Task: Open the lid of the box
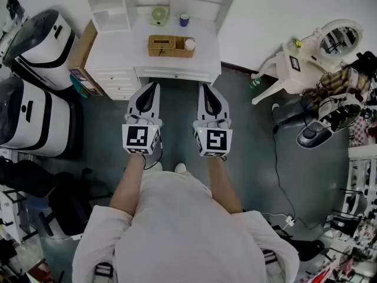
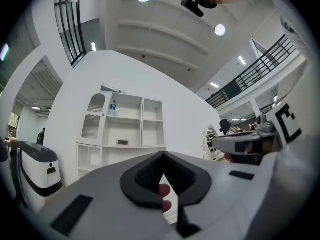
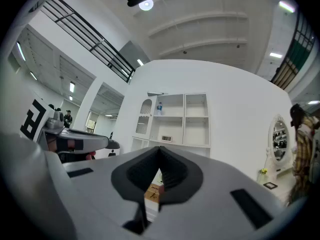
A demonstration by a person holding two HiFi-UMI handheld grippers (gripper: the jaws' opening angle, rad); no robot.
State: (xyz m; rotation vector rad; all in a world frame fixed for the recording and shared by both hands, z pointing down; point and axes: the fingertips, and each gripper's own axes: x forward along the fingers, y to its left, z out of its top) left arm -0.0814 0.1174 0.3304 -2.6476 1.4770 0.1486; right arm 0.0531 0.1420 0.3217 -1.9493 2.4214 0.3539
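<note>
A woven brown box (image 1: 169, 45) with its lid down lies on the white desk (image 1: 123, 49), straight ahead of me. A small round pinkish jar (image 1: 189, 43) stands against the box's right end. My left gripper (image 1: 149, 87) and right gripper (image 1: 207, 88) are held side by side over the floor, just short of the desk's front edge. Both are shut with nothing between the jaws. In the left gripper view the left gripper (image 2: 162, 157) points up at the shelves. In the right gripper view a corner of the box (image 3: 152, 192) shows below the right gripper (image 3: 160, 152).
The desk has drawers (image 1: 115, 79) at its left, a shelf unit (image 1: 109, 5) above, plus a green item (image 1: 159, 14) and a blue cup (image 1: 184, 19). White machines (image 1: 36, 43) stand left. A white chair (image 1: 281, 69) and a cable (image 1: 277, 158) lie right.
</note>
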